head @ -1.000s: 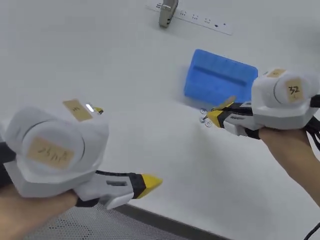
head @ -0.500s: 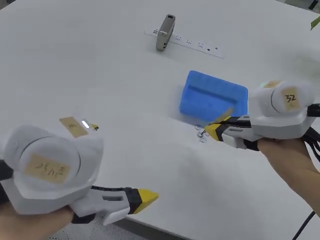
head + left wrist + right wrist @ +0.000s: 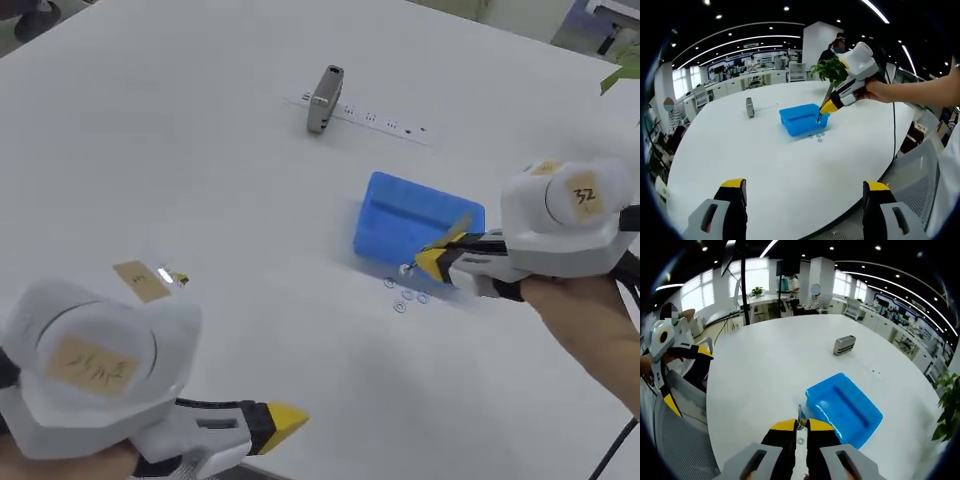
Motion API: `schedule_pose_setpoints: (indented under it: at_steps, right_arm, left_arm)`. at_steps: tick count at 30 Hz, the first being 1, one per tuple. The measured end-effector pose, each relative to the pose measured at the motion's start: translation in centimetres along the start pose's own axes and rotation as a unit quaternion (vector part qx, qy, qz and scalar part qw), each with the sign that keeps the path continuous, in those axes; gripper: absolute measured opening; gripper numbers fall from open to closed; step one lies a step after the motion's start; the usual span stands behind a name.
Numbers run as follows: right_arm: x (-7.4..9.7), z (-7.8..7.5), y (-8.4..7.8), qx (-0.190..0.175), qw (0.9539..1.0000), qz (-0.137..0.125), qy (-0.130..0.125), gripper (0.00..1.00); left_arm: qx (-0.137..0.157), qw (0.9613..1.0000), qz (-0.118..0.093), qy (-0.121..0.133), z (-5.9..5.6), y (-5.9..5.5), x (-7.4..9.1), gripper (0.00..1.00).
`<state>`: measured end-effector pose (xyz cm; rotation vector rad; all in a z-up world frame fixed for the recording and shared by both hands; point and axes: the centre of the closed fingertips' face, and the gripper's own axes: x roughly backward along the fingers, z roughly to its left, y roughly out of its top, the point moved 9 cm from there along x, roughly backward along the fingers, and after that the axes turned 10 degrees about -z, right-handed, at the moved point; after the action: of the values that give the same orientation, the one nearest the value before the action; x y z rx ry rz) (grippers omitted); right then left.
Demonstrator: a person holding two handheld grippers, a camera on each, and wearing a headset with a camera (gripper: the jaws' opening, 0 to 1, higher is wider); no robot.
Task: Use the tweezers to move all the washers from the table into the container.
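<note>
White surface spreads wide around both tongs. Most of it is bare.

Blue container: open-topped tray, directly ahead of the right tongs, its near wall just past their tips. Probably kept that close so each carry is short.

Grey block and a flat power strip lie well beyond the container, clear of the work.

Left tongs: jaws spread wide, nothing between them. They hover low over the near edge, well apart from the right tongs, and seem parked out of the way.

Right tongs: jaws pinched narrow on the tweezers. The tool juts forward and down from between the yellow tips. The angled hold likely puts the points low at the container's near wall.

Washers: a small loose cluster on the surface, just below and ahead of the right tongs, beside the container's near wall. A ring-like speck sits at the tweezer points, but it is too small to tell whether it is gripped.
</note>
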<state>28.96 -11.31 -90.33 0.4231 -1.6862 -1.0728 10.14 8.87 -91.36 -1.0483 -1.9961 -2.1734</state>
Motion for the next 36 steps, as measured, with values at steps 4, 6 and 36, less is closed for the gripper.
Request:
schedule_pose_setpoints:
  at_steps: [4, 6, 36]
  right_arm:
    - [0.0, -0.7, 1.0, 0.011, 0.9999, -0.002, -0.005, 0.02]
    - [0.0, -1.0, 1.4, 0.015, 0.9999, -0.003, -0.005, 0.02]
    - [-8.4, -5.0, 0.3, -0.007, 0.9993, 0.032, -0.020, 0.03]
  left_arm:
    - [-0.002, 1.0000, 0.000, 0.000, 0.0, 0.1, 0.0, 0.99]
    - [-0.001, 1.0000, 0.002, 0.000, 0.1, 0.1, 0.0, 0.99]
    - [0.011, 0.9998, 0.017, -0.005, 0.1, -0.4, -1.0, 0.98]
